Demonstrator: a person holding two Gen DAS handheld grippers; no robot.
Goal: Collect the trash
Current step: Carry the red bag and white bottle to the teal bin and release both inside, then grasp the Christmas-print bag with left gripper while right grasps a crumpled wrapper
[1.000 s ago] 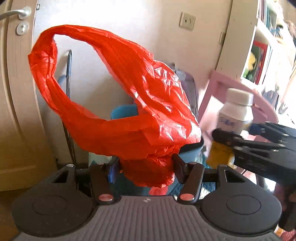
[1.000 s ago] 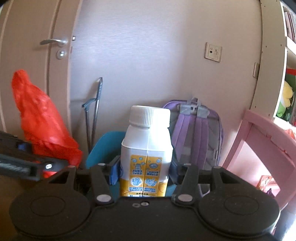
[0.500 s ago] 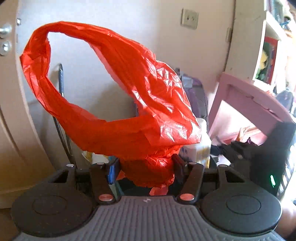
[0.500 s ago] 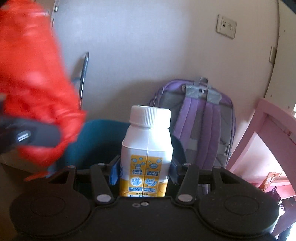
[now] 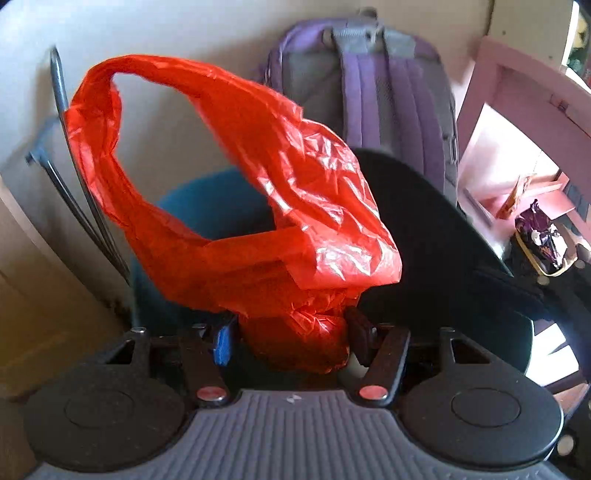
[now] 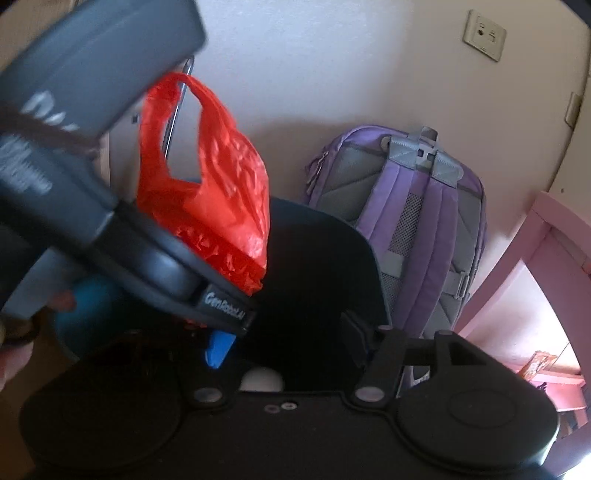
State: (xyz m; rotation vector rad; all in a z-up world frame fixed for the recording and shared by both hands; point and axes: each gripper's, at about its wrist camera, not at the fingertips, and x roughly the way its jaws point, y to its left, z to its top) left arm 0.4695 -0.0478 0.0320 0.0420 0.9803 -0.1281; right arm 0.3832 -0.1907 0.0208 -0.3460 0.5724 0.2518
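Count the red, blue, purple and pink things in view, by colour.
Red: 1, plastic bag
Blue: 1, bin
Purple: 1, backpack
Pink: 1, furniture frame
Total: 4

I see the floor point(image 5: 48, 332), tan along the left, with the teal bin point(image 5: 192, 206) and the purple backpack point(image 6: 424, 221) standing against the wall.

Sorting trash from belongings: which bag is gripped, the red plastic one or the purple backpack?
The red plastic bag: the left gripper clamps its bunched end, while the purple fabric backpack leans untouched against the wall.
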